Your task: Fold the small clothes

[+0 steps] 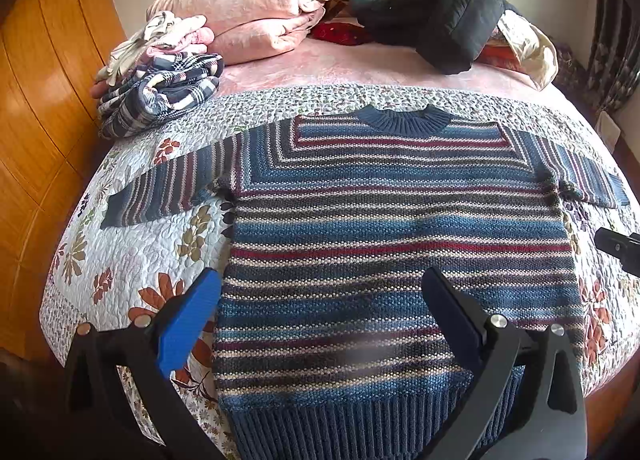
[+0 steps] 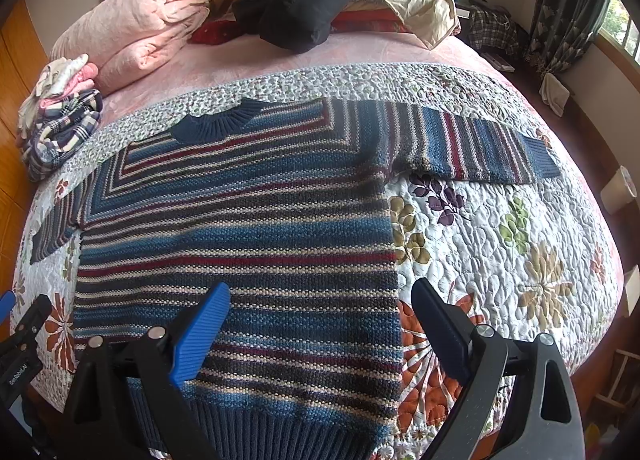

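Note:
A striped knit sweater point(image 1: 380, 228) in blue, red, cream and dark bands lies flat and face up on the floral quilt point(image 1: 132, 260), both sleeves spread out sideways, dark collar at the far end. My left gripper point(image 1: 320, 280) hovers open above the sweater's lower left part, near the ribbed hem. In the right wrist view the same sweater point(image 2: 240, 228) fills the left and middle, and my right gripper point(image 2: 320, 292) stands open over its lower right edge. The right sleeve point(image 2: 480, 144) stretches to the right. Neither gripper holds anything.
A heap of plaid and pale clothes point(image 1: 160, 80) sits at the quilt's far left corner. Folded pink bedding point(image 1: 248, 8) and a black padded jacket point(image 1: 440, 16) lie at the bed's head. A wooden wardrobe point(image 1: 36, 100) stands on the left; curtains and a window point(image 2: 592, 8) on the right.

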`<state>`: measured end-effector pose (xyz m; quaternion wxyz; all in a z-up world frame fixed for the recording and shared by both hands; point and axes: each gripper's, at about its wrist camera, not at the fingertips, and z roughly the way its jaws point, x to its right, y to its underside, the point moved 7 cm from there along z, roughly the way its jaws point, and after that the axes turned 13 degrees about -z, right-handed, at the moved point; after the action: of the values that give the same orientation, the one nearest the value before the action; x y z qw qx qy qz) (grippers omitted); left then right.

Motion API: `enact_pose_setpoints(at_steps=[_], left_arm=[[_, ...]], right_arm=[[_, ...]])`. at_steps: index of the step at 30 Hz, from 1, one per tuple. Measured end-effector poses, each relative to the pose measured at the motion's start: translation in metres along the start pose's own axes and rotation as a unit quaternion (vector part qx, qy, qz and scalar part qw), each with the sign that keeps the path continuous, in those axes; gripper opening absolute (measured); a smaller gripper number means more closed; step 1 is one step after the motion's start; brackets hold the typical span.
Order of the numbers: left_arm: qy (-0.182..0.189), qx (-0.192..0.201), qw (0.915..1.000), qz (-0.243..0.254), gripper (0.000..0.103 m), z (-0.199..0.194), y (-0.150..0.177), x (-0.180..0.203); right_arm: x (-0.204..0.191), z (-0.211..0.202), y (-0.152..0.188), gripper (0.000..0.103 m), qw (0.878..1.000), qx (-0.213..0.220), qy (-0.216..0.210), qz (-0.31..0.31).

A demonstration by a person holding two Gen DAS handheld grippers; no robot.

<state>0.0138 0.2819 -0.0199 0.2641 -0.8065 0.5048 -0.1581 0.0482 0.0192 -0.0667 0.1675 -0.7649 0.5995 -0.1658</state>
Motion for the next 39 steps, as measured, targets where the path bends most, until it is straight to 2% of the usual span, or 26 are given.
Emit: enact_pose_setpoints(at_steps=[11, 15, 18, 22, 26, 30, 32, 34, 39], left_arm=[[0.008, 0.003, 0.9999, 0.006, 0.100, 0.002, 0.001, 0.002], [0.010, -0.008, 0.9999, 0.007, 0.100, 0.013, 0.000, 0.010], [0.012, -0.010, 0.9998, 0.008, 0.100, 0.023, -0.008, 0.024], [0.027, -0.008, 0.9996, -0.003, 0.100, 0.038, -0.029, 0.051], [0.040, -0.008, 0.9992, -0.004, 0.100, 0.058, -0.049, 0.088], [0.047, -0.008, 0.9988, 0.001, 0.100, 0.079, -0.063, 0.130], [0.052, -0.012, 0.9986, 0.003, 0.100, 0.088, -0.068, 0.149], [0.054, -0.012, 0.9984, 0.009, 0.100, 0.096, -0.070, 0.165], [0.056, -0.013, 0.9980, 0.025, 0.100, 0.109, -0.070, 0.192]], right_arm=[[0.001, 0.001, -0.002, 0.093, 1.000, 0.003, -0.001, 0.001], [0.023, 0.012, -0.005, 0.093, 1.000, 0.002, -0.005, 0.015], [0.069, 0.028, -0.009, 0.093, 0.999, -0.006, 0.018, 0.039], [0.157, 0.055, -0.020, 0.093, 0.996, -0.019, 0.054, 0.073], [0.256, 0.092, -0.026, 0.093, 0.986, -0.041, 0.057, 0.151], [0.334, 0.128, -0.027, 0.093, 0.978, -0.067, 0.085, 0.177], [0.364, 0.147, -0.025, 0.093, 0.974, -0.079, 0.083, 0.198], [0.387, 0.166, -0.020, 0.093, 0.966, -0.089, 0.060, 0.233], [0.415, 0.198, -0.014, 0.091, 0.961, -0.103, 0.032, 0.255]])
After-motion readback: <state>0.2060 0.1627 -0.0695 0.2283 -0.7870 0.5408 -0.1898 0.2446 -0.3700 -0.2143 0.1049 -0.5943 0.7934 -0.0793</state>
